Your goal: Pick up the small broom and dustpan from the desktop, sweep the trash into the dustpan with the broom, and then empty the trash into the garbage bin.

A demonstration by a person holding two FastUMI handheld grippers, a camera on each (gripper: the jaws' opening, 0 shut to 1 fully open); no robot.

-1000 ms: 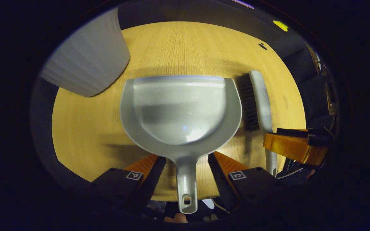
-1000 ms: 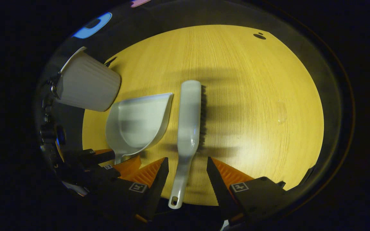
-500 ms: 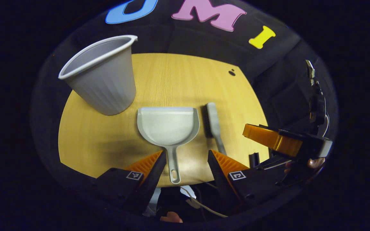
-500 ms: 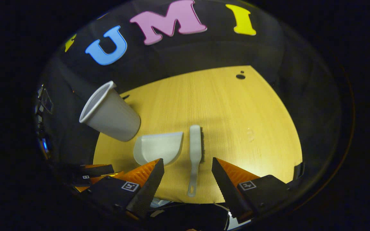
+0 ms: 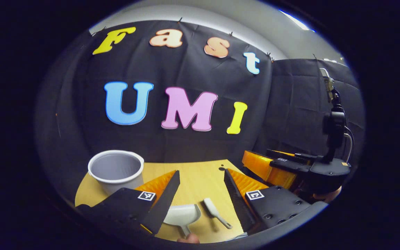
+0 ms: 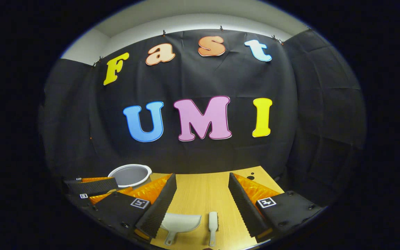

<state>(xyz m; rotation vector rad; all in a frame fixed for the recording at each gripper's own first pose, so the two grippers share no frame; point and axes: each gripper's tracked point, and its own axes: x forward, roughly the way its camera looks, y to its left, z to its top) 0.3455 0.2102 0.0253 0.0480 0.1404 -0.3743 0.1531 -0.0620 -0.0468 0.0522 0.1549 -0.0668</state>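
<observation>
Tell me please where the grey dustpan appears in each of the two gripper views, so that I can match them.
Left gripper view: the dustpan lies at the bottom centre, between this gripper's open fingers, left of the broom.
Right gripper view: the dustpan lies at the bottom, just left of centre, beside the broom.
Shared landmark: the garbage bin at the desktop's left.

Black cloth wall (image 6: 200,152) behind a wooden desktop (image 6: 200,194) — pale ceiling (image 6: 200,14) above

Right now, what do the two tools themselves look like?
Both match. The left tool has two wedge-shaped fingers, orange ribbed on the outer face and black toothed on the inner, on black blocks carrying small square black-and-white markers. The right tool is the same; seen from the left, a dark cable runs up its black mount.
</observation>
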